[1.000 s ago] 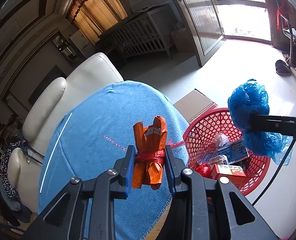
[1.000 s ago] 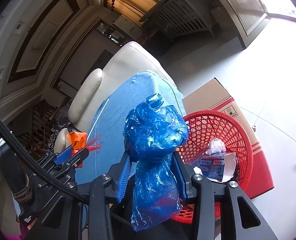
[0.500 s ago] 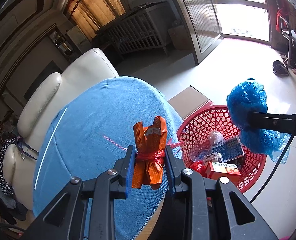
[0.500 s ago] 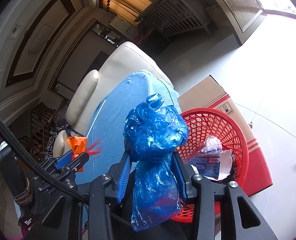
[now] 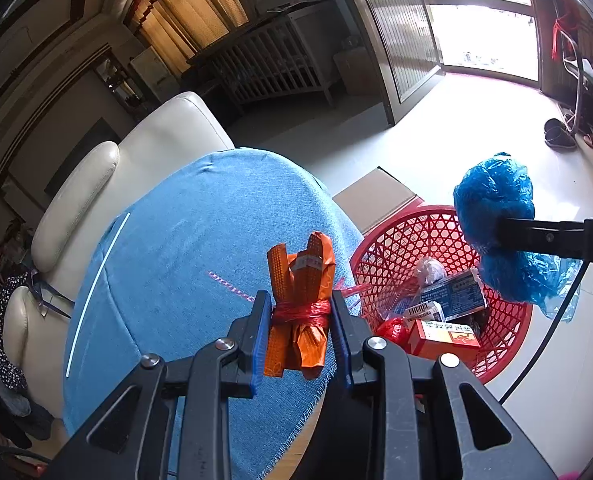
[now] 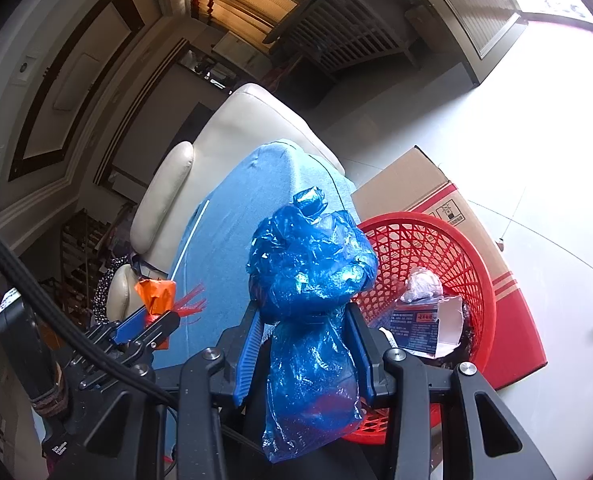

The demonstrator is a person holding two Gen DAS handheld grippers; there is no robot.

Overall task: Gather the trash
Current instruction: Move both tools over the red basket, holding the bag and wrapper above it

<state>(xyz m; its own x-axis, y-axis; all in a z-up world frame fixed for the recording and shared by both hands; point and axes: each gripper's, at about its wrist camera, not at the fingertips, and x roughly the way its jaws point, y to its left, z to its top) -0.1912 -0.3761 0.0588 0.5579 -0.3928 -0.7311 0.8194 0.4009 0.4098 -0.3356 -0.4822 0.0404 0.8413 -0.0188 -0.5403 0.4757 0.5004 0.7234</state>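
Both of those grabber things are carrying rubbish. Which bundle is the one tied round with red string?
The orange wrapper bundle in the left gripper, bound at its middle with red string. The right gripper holds a crumpled blue plastic bag, untied.

Red basket [image 5: 416, 236] top open, unobstructed

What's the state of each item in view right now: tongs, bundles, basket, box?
left tongs: shut on orange bundle
orange bundle: tied with red string, held above the blue cloth
right tongs: shut on blue bag
blue bag: crumpled, held over the basket's near edge
red basket: upright, partly filled with trash
cardboard box: closed, behind the basket
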